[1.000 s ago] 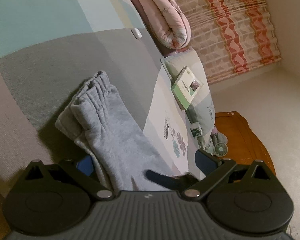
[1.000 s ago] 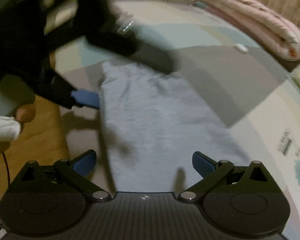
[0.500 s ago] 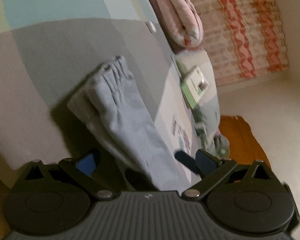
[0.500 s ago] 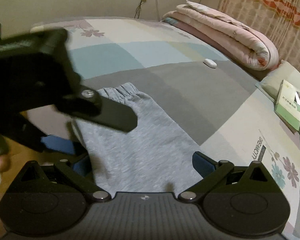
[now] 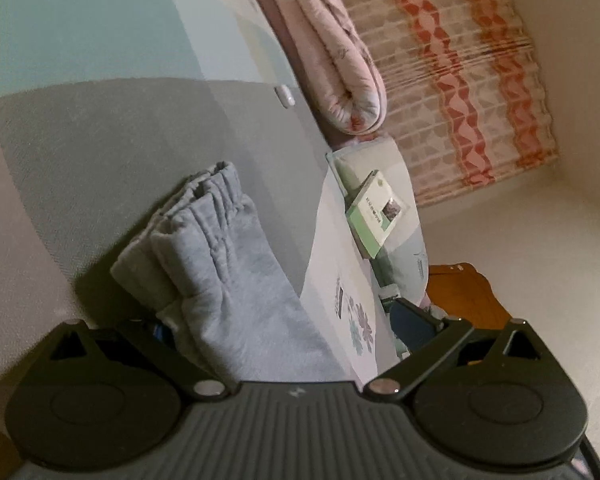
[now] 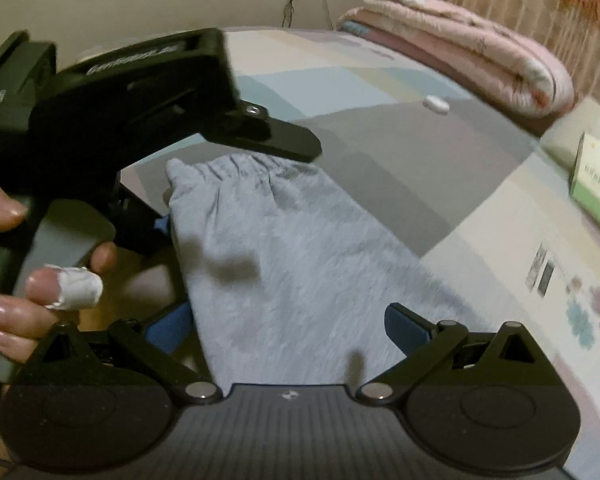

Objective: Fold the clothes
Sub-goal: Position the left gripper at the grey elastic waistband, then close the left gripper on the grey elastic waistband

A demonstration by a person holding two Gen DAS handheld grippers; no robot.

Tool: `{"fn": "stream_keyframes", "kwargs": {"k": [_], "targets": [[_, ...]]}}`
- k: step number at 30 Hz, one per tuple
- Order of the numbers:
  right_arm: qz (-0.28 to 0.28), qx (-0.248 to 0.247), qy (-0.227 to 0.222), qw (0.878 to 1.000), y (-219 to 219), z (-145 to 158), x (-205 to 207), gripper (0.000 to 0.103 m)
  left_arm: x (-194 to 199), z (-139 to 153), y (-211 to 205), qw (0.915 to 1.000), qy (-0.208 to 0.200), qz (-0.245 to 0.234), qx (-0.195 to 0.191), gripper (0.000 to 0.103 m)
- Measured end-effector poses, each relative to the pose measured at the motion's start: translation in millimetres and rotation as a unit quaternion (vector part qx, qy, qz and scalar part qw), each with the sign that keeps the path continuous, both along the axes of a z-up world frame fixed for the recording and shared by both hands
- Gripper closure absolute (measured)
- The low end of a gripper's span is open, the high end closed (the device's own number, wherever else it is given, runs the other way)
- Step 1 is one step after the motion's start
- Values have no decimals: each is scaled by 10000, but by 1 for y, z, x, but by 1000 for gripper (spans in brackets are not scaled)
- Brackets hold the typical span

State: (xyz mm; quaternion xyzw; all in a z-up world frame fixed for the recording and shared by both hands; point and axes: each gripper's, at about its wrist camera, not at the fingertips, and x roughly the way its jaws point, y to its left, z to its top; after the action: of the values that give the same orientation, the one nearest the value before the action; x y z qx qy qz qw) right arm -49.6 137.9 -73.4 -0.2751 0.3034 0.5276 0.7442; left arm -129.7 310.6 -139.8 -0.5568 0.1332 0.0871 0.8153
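While both grippers sat over the grey sweatpants (image 6: 300, 264), neither had cloth clamped, as far as I could see. Right gripper (image 6: 288, 328): jaws wide apart, pads straddling the fabric at 6 o'clock in its own view, nothing between them pinched. Left gripper (image 5: 284, 320): jaws also spread; its left pad was mostly hidden behind the folded edge at 8 o'clock, so contact there was unclear. In the right wrist view the left tool came in from 9 o'clock, held by the person's hand (image 6: 40, 280) with a bandaged finger, and one jaw arm hung over the waistband.

Risks, my read:
- Left pad could snag only the top layer of the fold and peel it open when it closes.
- With both tools crowded at the waistband end, they could knock each other.
- Soft fleece will likely slump if lifted from one edge, so the layers would skew.

Pants: light grey, fleece-like, elastic gathered waistband toward 12 o'clock, apparently already doubled lengthwise, since stacked layers showed at the left edge in the left wrist view. They lay on the grey patch of the patchwork bed cover (image 5: 100, 140), near the bed's edge. The lower leg end ran under the camera bodies, so I couldn't judge it. A green book (image 5: 376, 212) sat well apart at 2 o'clock.
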Motion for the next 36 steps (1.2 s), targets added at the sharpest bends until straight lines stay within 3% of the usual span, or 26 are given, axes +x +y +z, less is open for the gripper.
{"fn": "stream_keyframes", "kwargs": {"k": [3, 5, 7, 9, 12, 16, 23, 25, 27, 36], "targets": [[-170, 232, 405, 9988, -14, 5, 11, 0, -3, -2, -1, 9994, 265, 115, 212, 29], [-362, 439, 695, 9960, -23, 10, 22, 0, -3, -3, -2, 9977, 515, 119, 429, 54], [-598, 604, 956, 9918, -31, 13, 32, 0, -3, -4, -2, 9958, 676, 113, 601, 61], [-794, 733, 1162, 9873, -37, 15, 42, 0, -6, -7, 0, 9957, 716, 135, 567, 76], [-1013, 844, 1538, 9793, -45, 13, 54, 0, -10, -11, 4, 9955, 798, 161, 484, 85], [-1461, 1015, 2381, 9548, -57, 2, 80, 0, -10, -2, 0, 9920, 977, 64, 795, 91], [-2304, 1583, 4140, 8663, -85, -20, 128, 0, -5, 39, -34, 9638, 1188, -243, 2375, 91], [-2378, 1711, 4345, 8517, -90, -20, 134, 0, -5, 49, -43, 9548, 1177, -336, 2707, 91], [-2389, 1804, 4429, 8451, -91, -19, 137, 0, -7, 56, -46, 9538, 1107, -363, 2769, 91], [-2448, 1638, 4528, 8415, -76, -32, 150, 0, -7, 72, -46, 9623, 764, -435, 2573, 91]]}}
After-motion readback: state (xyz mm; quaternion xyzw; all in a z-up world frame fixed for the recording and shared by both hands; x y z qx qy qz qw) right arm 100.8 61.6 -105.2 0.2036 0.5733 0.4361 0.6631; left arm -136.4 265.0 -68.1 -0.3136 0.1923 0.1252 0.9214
